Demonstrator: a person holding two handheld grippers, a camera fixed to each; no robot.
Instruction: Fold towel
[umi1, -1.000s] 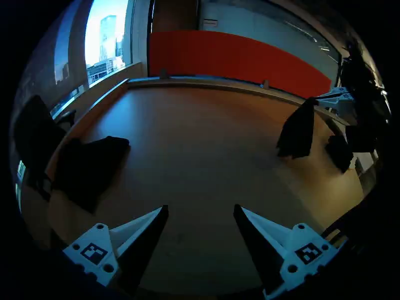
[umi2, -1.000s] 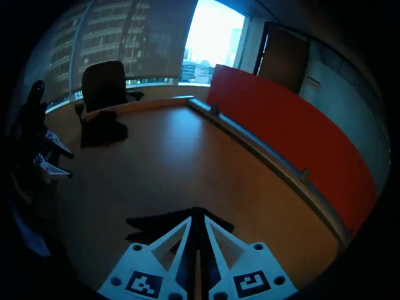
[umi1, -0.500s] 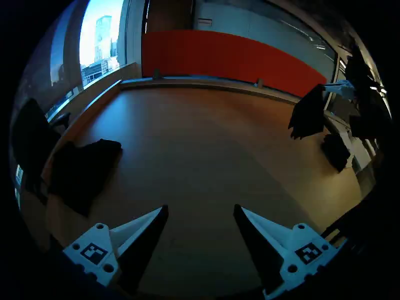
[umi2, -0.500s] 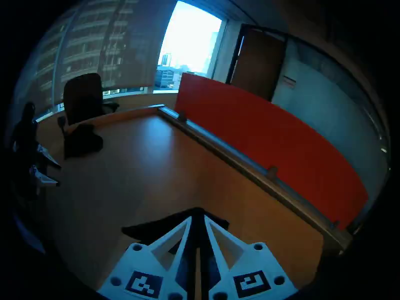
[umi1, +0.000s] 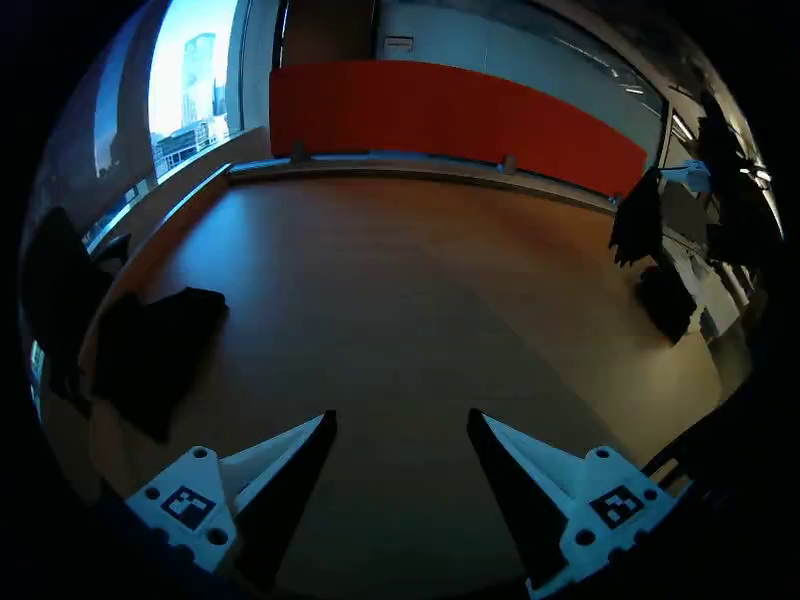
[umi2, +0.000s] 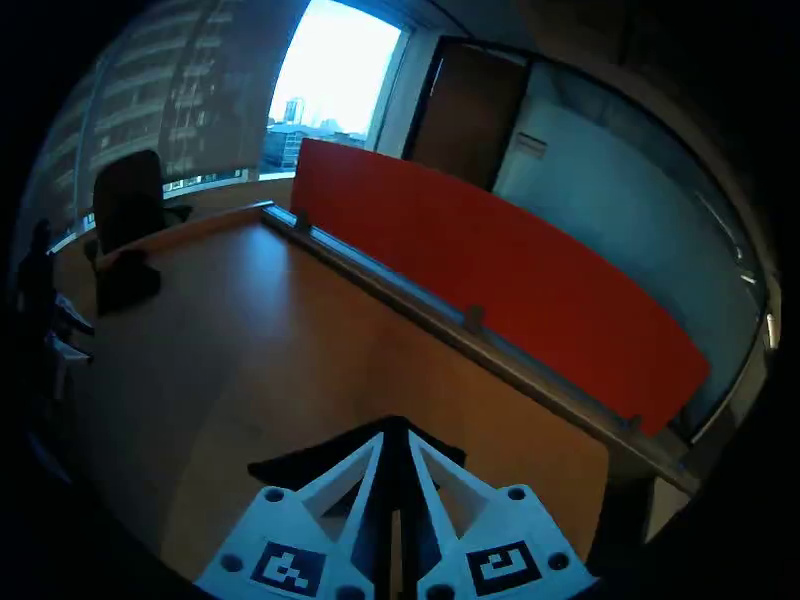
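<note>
Close to us, our left gripper is wide open with nothing in it, over the wooden desk. Our right gripper is pinched tight on a dark towel, and both fingers press on the cloth. In the left gripper view the towel seems to hang down in the air from that gripper. It is over the far right side of the desk, well apart from the left gripper.

Farther off, a dark cloth pile lies at the left edge of the desk, near an office chair. At the back are a red divider and a bright window.

We think this is the start: 1 bit of the towel is picked up and no fold is made yet. Next, the open left gripper needs to reach over and take another corner. Then the 2 grippers can spread the towel flat.
</note>
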